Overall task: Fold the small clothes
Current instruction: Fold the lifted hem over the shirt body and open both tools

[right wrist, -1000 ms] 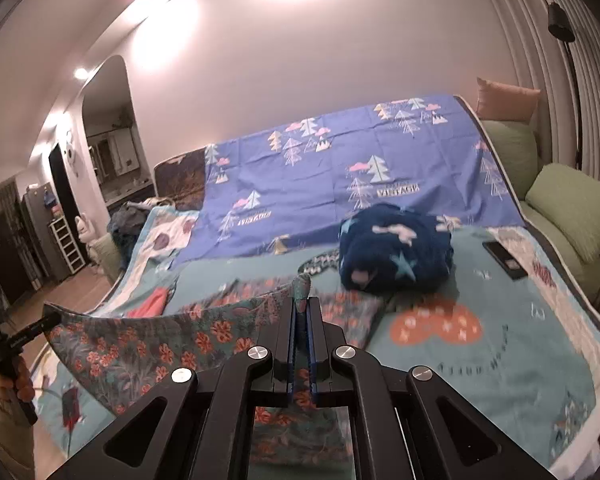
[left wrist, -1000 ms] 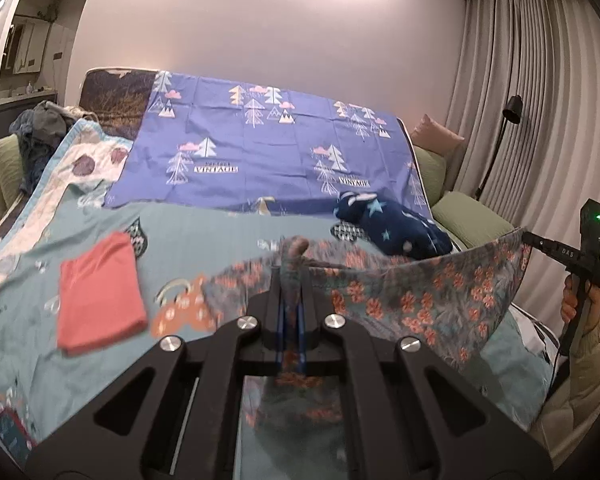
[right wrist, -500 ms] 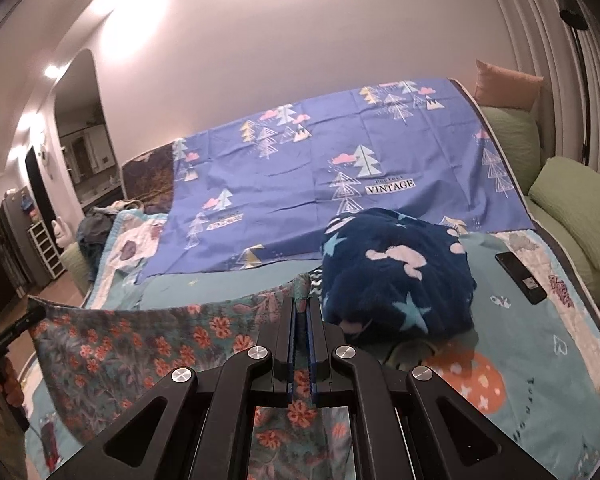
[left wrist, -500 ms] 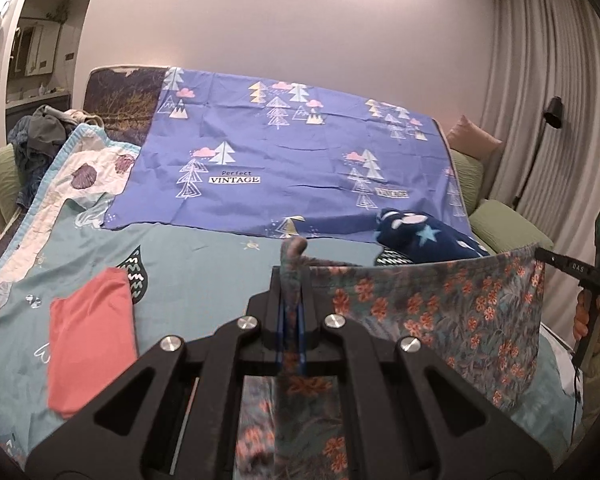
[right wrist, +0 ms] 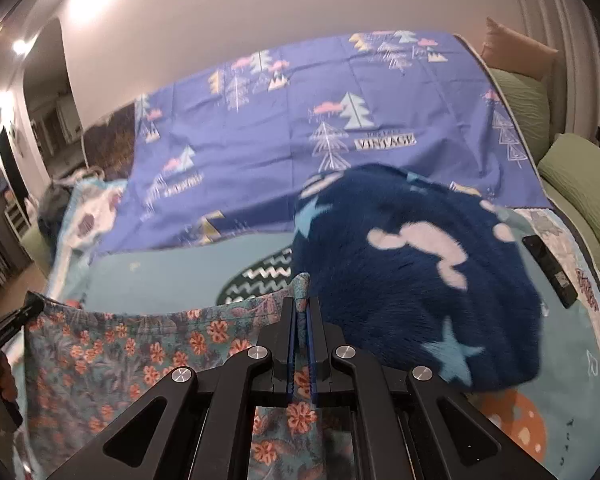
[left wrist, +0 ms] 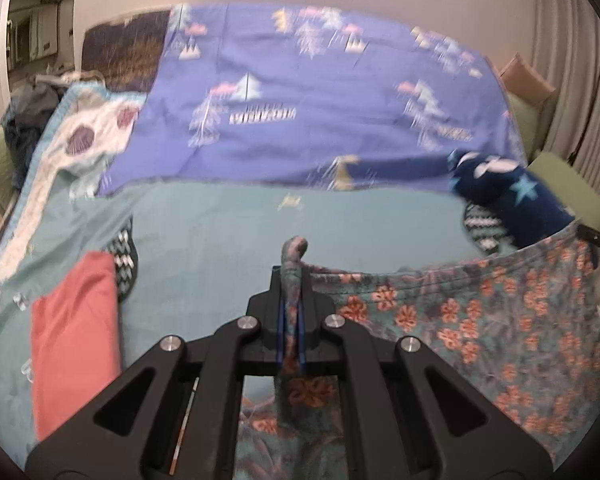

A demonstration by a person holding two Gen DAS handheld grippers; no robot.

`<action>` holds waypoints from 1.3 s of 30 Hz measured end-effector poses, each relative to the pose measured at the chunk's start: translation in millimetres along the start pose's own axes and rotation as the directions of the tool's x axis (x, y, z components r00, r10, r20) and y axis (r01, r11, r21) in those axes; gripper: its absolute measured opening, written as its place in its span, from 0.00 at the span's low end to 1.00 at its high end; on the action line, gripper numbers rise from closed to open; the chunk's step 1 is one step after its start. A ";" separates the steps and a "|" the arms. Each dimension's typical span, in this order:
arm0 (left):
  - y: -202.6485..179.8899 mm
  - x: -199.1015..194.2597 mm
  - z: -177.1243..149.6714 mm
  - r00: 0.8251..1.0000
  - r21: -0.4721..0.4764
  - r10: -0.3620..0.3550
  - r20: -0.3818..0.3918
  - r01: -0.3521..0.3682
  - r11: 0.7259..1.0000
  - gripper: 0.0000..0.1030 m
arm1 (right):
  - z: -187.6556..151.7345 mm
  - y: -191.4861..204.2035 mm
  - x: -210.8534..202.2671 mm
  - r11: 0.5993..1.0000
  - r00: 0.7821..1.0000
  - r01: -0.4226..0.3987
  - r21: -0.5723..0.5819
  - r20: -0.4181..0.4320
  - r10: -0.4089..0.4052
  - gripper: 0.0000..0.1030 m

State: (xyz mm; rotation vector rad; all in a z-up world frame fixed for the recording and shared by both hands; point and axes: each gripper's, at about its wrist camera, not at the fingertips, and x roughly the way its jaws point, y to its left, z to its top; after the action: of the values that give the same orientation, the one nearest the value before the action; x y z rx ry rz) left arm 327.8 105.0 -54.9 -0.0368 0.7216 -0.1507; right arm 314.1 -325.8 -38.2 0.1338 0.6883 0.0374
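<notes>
A teal floral garment (left wrist: 480,320) with orange flowers hangs stretched between both grippers above the bed. My left gripper (left wrist: 293,280) is shut on its left top corner, a twist of cloth poking up past the fingers. My right gripper (right wrist: 300,308) is shut on the other top corner, and the cloth (right wrist: 120,360) spreads to the left in that view. The left gripper also shows at the far left of the right wrist view (right wrist: 24,312).
A folded coral-red cloth (left wrist: 76,344) lies on the teal bedspread (left wrist: 260,232) at the left. A fluffy navy star-print garment (right wrist: 416,280) is bunched close ahead of the right gripper. A dark phone (right wrist: 550,268) lies at the right. A blue tree-print sheet (left wrist: 320,112) covers the far side.
Both grippers have moved forward over the bed with the floral garment stretched between them. The navy garment is now much closer to the right gripper.
</notes>
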 end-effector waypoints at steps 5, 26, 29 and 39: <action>1.0 36.3 -20.7 0.995 0.010 0.019 -0.100 -0.018 1.000 0.07 | -11.5 1.2 22.1 0.999 0.999 0.024 -0.042 -0.021 -0.025 0.04; 38.1 -156.2 -182.5 0.963 -0.189 -0.248 -0.109 0.224 0.956 0.60 | -189.2 -59.2 -153.5 0.984 0.984 -0.054 0.172 -0.157 0.081 0.64; 15.9 -154.5 -200.8 0.963 -0.106 -0.231 -0.141 0.217 0.970 0.60 | -215.2 -55.1 -166.6 0.969 0.975 -0.108 0.221 -0.169 0.147 0.64; 2.3 -130.0 -195.0 0.973 -0.101 -0.197 -0.123 0.185 0.977 0.60 | -227.3 -34.7 -150.4 0.900 0.929 -0.252 0.356 -0.172 0.328 0.64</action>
State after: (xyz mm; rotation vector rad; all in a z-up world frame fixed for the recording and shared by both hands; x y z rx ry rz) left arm 103.1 130.3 -116.3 -0.1837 0.8566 -0.3077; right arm 53.2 -346.8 -121.7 0.5625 0.8973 0.2313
